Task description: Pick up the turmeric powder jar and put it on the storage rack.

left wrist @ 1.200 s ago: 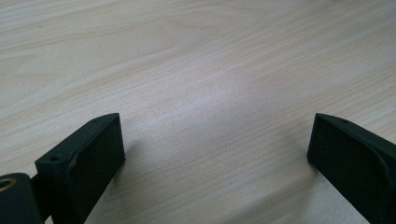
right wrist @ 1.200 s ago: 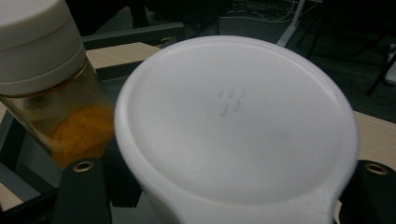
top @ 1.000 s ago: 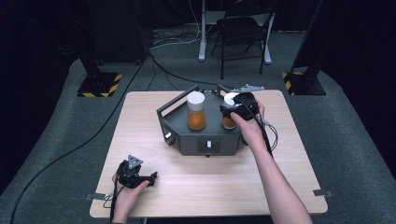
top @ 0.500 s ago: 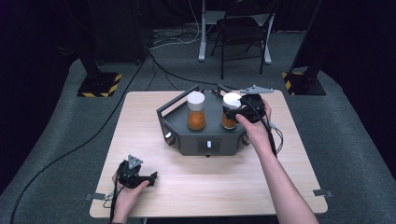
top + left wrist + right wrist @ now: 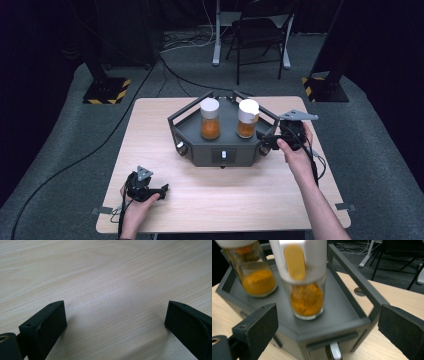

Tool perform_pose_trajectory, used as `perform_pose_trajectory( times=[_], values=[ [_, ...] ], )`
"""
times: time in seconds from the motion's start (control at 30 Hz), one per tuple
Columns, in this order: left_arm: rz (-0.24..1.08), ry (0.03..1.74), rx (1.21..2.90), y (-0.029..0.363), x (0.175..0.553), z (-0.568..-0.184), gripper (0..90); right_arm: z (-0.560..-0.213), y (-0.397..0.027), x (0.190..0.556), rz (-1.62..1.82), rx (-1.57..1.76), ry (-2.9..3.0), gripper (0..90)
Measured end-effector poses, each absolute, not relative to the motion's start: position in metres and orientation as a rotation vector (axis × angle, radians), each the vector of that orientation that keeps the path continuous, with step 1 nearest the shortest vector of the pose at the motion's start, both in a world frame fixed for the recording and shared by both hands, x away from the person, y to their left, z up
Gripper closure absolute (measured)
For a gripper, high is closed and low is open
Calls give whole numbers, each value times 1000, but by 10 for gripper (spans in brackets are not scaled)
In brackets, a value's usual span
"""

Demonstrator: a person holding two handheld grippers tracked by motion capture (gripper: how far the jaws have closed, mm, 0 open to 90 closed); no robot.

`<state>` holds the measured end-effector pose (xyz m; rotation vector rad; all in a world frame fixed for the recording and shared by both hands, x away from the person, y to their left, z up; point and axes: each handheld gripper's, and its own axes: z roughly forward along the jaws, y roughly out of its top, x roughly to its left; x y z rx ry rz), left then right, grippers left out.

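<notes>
Near the centre of the pale wooden surface (image 5: pixel 150 130) sits a dark grey, many-sided tray (image 5: pixel 190 132) with a raised frame rail around its rim and small knobs and a light-coloured tab on its front faces. Two clear glass jars stand upright inside it, close together but apart. The left jar (image 5: pixel 210 119) has a white cap and is partly filled with orange-yellow powder. The right jar (image 5: pixel 247 118), at about three o'clock from the first, carries a taller white lid; in the right gripper view that lid (image 5: pixel 312 257) shows a yellow flip tab on its side, and the powder beneath it fills roughly the lower half of the glass.

At three o'clock from the tray, the right gripper (image 5: pixel 267 140) is held by the person's right hand (image 5: pixel 295 152) just beside the tray's right edge, its grey three-cornered plate on top. Its jaws stand spread wide, with nothing between them; in its own view they frame the right jar and the tray's corner from outside the rail, touching neither.

Towards seven o'clock from the tray, well apart from it near the surface's front edge, the left gripper (image 5: pixel 157 190) rests in the left hand (image 5: pixel 135 207). Its jaws are likewise spread wide over bare wood grain, holding nothing.
</notes>
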<state>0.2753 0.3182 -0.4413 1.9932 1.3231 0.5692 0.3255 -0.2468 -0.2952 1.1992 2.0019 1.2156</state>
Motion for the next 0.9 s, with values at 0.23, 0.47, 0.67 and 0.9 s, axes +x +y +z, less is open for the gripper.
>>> perform_pose_trajectory(
  times=[0.23, 0.47, 0.67, 0.9],
  values=[
    [570, 1323, 1993, 318, 275, -441, 33, -318, -264, 302, 1218, 1218, 1994, 25],
    [570, 1323, 1994, 318, 275, -441, 33, -345, -275, 283, 1199, 1253, 1976, 25],
    [573, 1324, 1993, 318, 275, -441, 34, -366, -280, 271, 1157, 1250, 1971, 25],
    [573, 1324, 1993, 318, 275, -441, 34, -390, -293, 261, 1159, 1317, 1946, 29]
  ],
)
